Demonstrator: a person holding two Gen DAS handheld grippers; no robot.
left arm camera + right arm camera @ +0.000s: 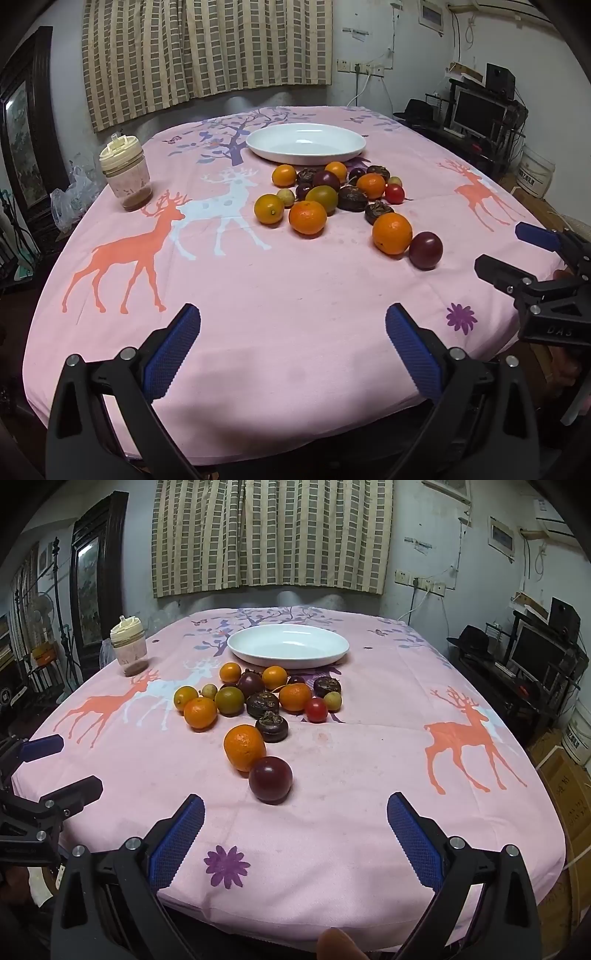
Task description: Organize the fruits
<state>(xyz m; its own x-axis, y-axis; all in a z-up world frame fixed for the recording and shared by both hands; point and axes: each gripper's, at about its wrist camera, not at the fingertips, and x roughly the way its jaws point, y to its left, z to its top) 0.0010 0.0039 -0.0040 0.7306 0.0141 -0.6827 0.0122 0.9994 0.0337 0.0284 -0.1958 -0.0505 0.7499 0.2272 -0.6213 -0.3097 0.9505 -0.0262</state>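
While both sets of jaws stand wide and empty, we list: left gripper (291, 321) and right gripper (295, 805), over the table's near edge; fruits (258, 705), heaped mid-table on the pink cloth (351, 830); white plate (288, 646), just behind them toward the far edge; lidded jar (125, 173), far left corner.

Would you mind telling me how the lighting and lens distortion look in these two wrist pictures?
Left wrist view: strong fisheye bending of the pink deer-print tablecloth, dark corner vignette, a soft glare patch inside the white oval ceramic plate. Right wrist view: same curvature and dim, cool light, the plate evenly lit, a blurred fingertip at the bottom edge.
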